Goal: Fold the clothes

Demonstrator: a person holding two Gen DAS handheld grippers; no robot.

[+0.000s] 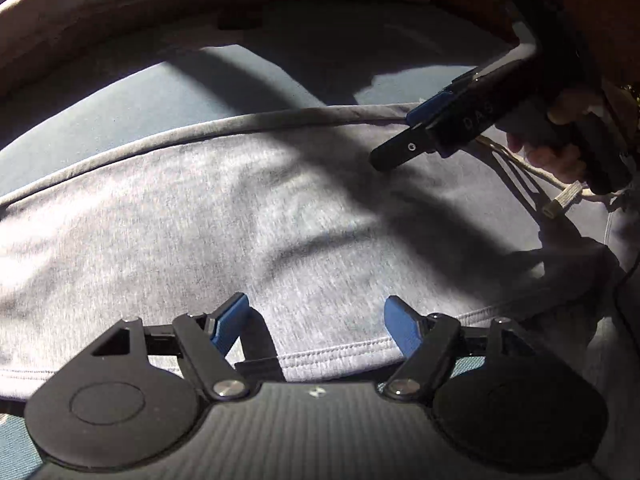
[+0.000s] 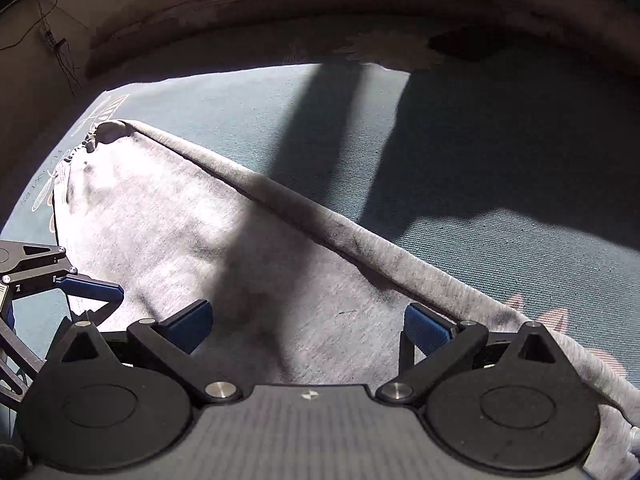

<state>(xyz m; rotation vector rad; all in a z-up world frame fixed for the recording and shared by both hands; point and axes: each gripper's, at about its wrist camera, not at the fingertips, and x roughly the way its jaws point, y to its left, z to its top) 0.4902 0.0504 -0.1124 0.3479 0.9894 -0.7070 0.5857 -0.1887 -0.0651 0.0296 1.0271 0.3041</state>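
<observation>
A grey garment point(image 1: 280, 220) lies spread flat on a blue cloth surface point(image 1: 160, 100); its far side ends in a thick rolled fold point(image 2: 320, 220). In the left wrist view my left gripper point(image 1: 316, 324) stands open just over the stitched near hem point(image 1: 340, 350), with nothing between its blue pads. My right gripper point(image 2: 310, 324) is open too and hangs above the grey fabric, its right finger point(image 2: 428, 328) beside the rolled fold. It also shows in the left view as the right gripper point(image 1: 396, 136) held in a hand point(image 1: 560, 148). The left gripper point(image 2: 88, 288) enters the right view's left edge.
A tan drawstring with a capped tip point(image 1: 560, 200) lies at the garment's right end. The blue surface point(image 2: 480, 200) carries white printed drawings point(image 2: 92, 120) at its left. A pinkish padded border point(image 2: 360, 12) curves along the back. Hard sunlight throws dark shadows over fabric and surface.
</observation>
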